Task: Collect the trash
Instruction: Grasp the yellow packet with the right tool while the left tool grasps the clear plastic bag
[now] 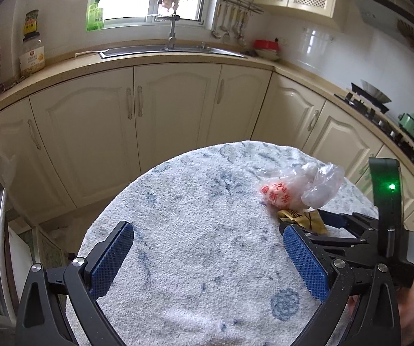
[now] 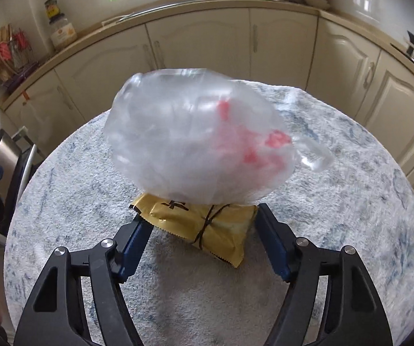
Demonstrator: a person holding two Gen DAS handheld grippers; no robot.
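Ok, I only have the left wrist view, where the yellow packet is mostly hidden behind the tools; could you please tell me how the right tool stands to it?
Observer: The right tool straddles the yellow packet, with one finger at each end of it.
Operator: Thank you. Are the pads pressing on it?
Observer: They reach its edges, but I cannot tell whether they press.
Operator: And how does the plastic bag lie from that side?
Observer: The plastic bag rests over the packet's far edge, beyond the fingertips and not between them.
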